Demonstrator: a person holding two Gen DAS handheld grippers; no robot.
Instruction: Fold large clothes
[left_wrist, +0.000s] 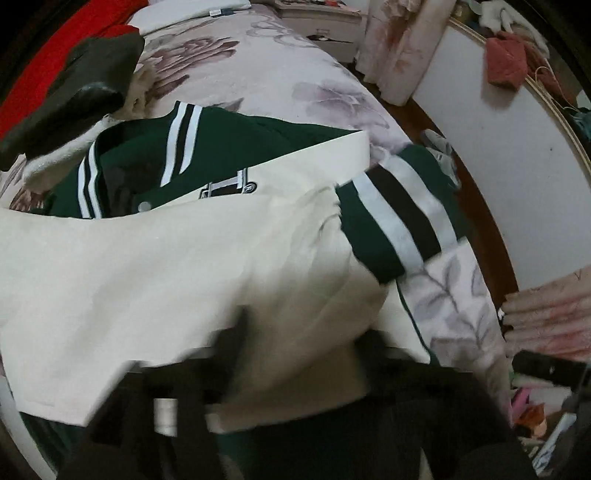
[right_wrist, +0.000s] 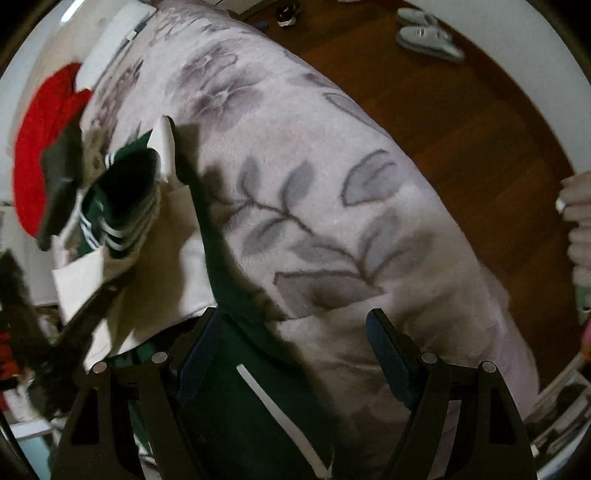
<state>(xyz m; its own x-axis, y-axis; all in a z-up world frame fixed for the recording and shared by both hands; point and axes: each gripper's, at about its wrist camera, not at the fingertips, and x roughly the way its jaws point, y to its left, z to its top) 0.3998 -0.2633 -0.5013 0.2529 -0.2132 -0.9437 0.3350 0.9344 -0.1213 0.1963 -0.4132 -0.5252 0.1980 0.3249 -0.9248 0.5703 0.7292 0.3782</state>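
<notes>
A green varsity jacket (left_wrist: 229, 147) with cream sleeves and striped cuffs lies on the bed. In the left wrist view its cream sleeve (left_wrist: 166, 266) is draped across the body, and my left gripper (left_wrist: 295, 354) is shut on this sleeve's cloth; the fingers are blurred and mostly hidden by fabric. The striped cuff (left_wrist: 399, 218) hangs to the right. In the right wrist view my right gripper (right_wrist: 291, 325) is open and empty above the jacket's green hem (right_wrist: 236, 398) at the bed's near side. The jacket's cream sleeve (right_wrist: 166, 236) shows at left.
A floral pink blanket (right_wrist: 332, 166) covers the bed. A red garment (left_wrist: 55, 48) and a dark garment (left_wrist: 85, 88) lie at the far left. Wooden floor (right_wrist: 461, 122) with slippers (right_wrist: 424, 35) lies right of the bed. A white cabinet (left_wrist: 498, 166) stands beside it.
</notes>
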